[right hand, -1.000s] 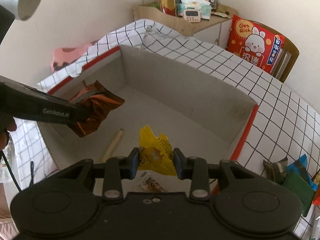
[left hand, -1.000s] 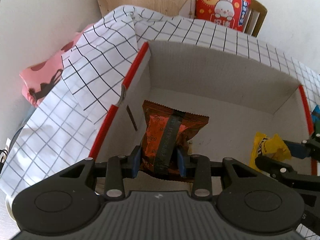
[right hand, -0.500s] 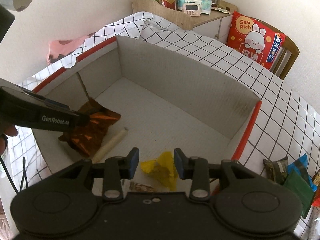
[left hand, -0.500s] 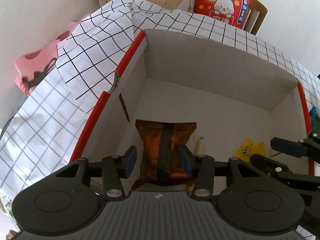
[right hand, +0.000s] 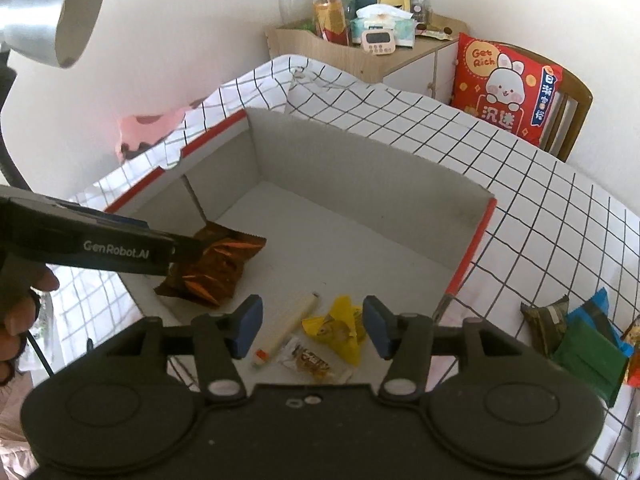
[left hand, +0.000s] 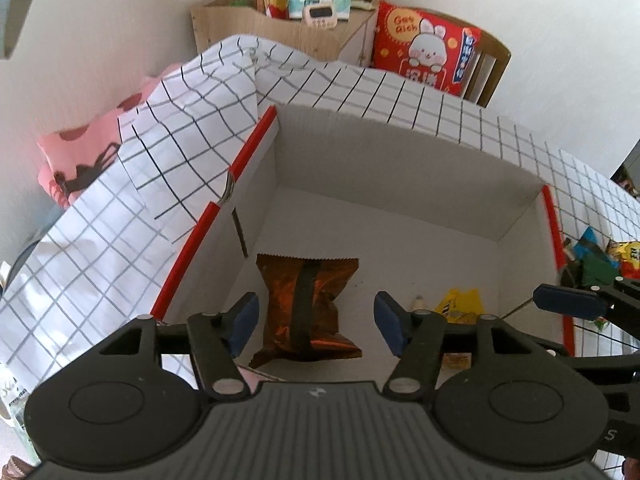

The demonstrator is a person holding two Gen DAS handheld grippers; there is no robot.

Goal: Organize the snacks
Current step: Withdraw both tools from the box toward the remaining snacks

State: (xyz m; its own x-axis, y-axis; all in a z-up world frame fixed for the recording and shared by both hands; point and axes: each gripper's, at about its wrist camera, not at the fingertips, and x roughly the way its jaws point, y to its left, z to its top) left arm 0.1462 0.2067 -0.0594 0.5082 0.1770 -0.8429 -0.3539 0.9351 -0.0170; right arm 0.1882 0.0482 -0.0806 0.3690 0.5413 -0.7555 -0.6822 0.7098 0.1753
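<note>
A white cardboard box (left hand: 400,168) (right hand: 360,168) with red-edged flaps sits on a grid-patterned tablecloth. On its floor lies an orange-brown snack bag (left hand: 306,304) (right hand: 216,268), below my left gripper (left hand: 316,322), whose jaws are opening well clear of the bag. A yellow candy packet (right hand: 338,330) (left hand: 458,306) rests on the box floor beneath my right gripper (right hand: 312,328), whose jaws are opening with the pads apart from it. A cream stick snack (right hand: 290,326) and a small white wrapper (right hand: 306,358) lie beside the yellow packet.
Several loose snacks (right hand: 576,340) (left hand: 596,258) lie on the tablecloth (right hand: 540,208) right of the box. A pink cloth (left hand: 76,156) lies at the left. Behind stand a wooden cabinet (right hand: 360,56) with bottles and a timer, a chair with a red cushion (right hand: 506,84), and a lamp (right hand: 52,12).
Both grippers let go: the orange-brown bag and the yellow packet dropped to the box floor. Both jaws widened and both grippers rose and drew back.
</note>
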